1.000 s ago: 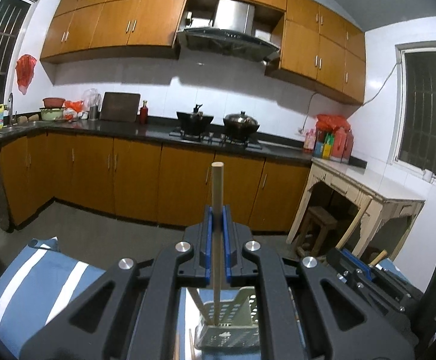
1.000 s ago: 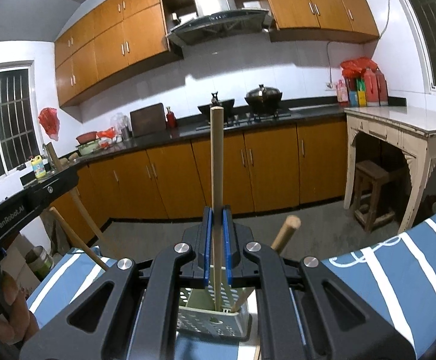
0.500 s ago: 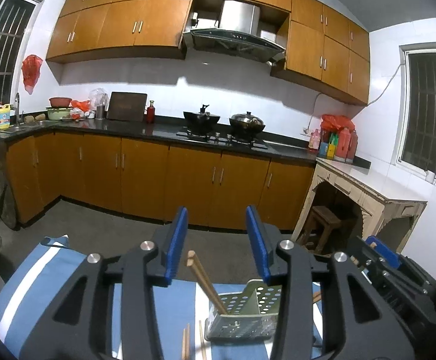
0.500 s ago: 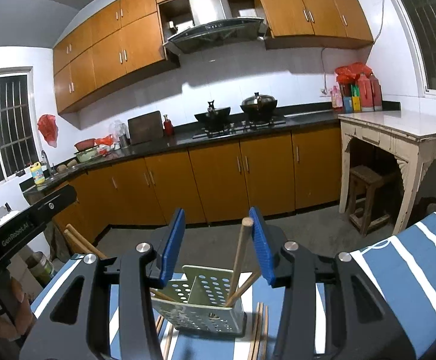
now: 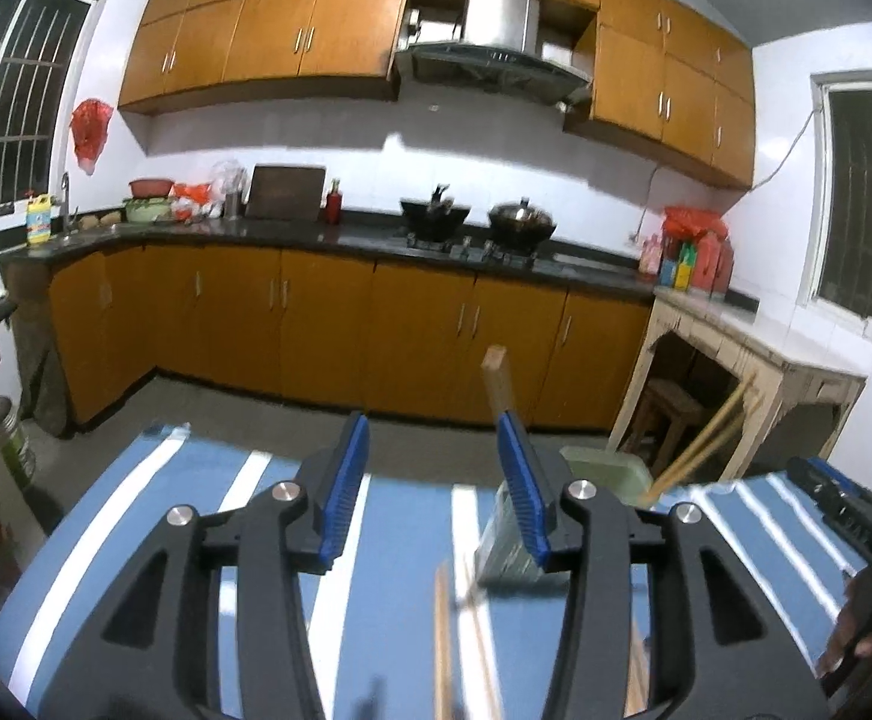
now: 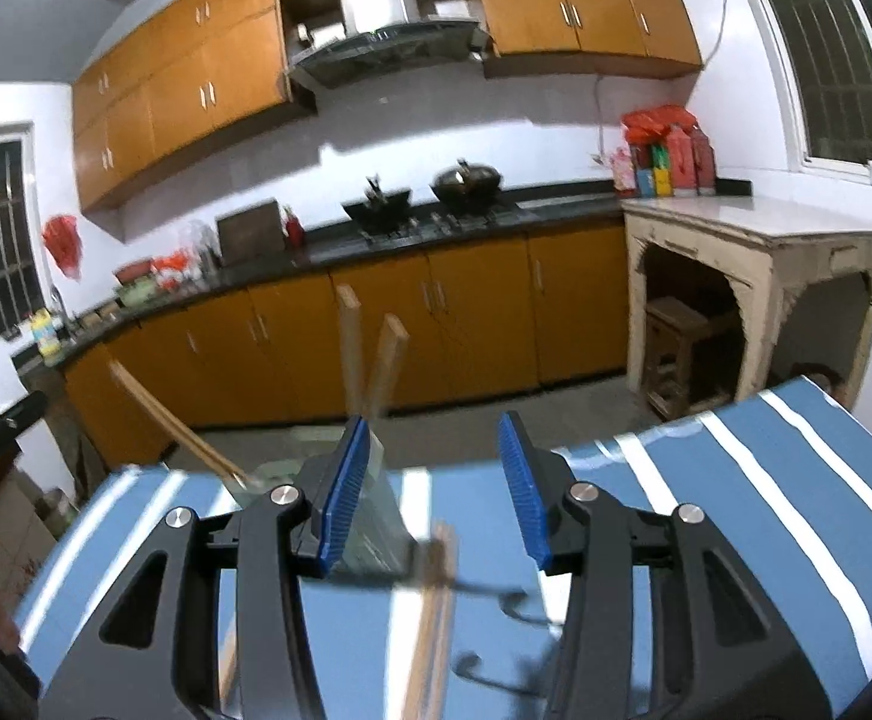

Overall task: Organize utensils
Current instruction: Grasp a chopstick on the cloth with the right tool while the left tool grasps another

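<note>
Left wrist view looks across a kitchen: orange wooden cabinets below a dark countertop, a steel range hood above two black woks, and a worn pale side table under the barred window. The near surface is a blue cloth with white stripes, smooth and flat. The left gripper has its ribbed blue pads spread wide with nothing between them. Just behind its right pad stands the pale green perforated utensil holder, with wooden chopsticks leaning out of it to the right and one upright stick rising above the pad. Loose chopsticks lie blurred on the cloth, near the camera.

Right wrist view shows the same holder behind the right gripper's left pad; the right gripper is likewise spread and empty. Only here do dark metal utensil handles show lying on the cloth, beside a pair of chopsticks.
</note>
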Motion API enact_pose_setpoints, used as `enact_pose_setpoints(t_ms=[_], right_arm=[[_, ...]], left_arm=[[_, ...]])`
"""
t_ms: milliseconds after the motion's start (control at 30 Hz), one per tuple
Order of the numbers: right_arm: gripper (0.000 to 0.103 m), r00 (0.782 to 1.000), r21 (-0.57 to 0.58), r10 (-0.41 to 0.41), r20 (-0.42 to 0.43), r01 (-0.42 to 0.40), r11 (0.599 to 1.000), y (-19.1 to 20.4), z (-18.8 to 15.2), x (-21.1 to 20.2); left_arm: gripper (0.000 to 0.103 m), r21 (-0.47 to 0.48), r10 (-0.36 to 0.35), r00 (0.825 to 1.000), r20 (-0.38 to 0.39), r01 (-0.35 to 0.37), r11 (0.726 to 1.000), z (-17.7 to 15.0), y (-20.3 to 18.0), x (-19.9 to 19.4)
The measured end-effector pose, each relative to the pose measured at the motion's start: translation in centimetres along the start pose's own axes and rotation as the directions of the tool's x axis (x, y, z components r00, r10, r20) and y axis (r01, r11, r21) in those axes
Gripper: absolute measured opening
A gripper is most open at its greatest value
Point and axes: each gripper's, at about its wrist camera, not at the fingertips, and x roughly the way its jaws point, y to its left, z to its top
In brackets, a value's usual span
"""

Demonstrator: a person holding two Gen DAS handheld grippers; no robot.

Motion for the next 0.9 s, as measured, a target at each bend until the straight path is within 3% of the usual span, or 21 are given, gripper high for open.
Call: enact_pose_setpoints(t_ms=[200,400,633,767,900], right_arm=[[0.046,0.982,0.041,-0.009,-0.189,0.017,0.999,-1.7,-6.7,3.2],[0.025,0.939,0.039,0.048,-0.341,-0.038,0.999,-0.5,-12.3,5.6],[0.023,0.912,-0.01,0.038,-0.408,-0.046,0.999,0.8,-14.5,7.1],[0.009,0.902,-0.011,0.013,-0.431,-0.02,1.0,0.2,-14.8,7.4],[0.008,0.903,-0.033,-0.042,-0.428,0.03,0.999,-0.6,-14.7,7.4]], left_arm=[[0.045,0.022,0.039,0.989,-0.14,-0.037,0.999,-6.4,1.8,1.9],[0.044,0.017,0.028,0.96,-0.279,-0.024,1.0,-12.4,2.7,3.6],[0.041,0.033,-0.008,0.934,-0.357,0.021,0.999,-15.3,1.7,4.3],[0.041,0.023,-0.036,0.924,-0.38,0.049,0.999,-15.8,1.4,4.6],[0.04,0.026,-0.069,0.91,-0.41,0.087,0.996,-16.2,1.0,4.8]])
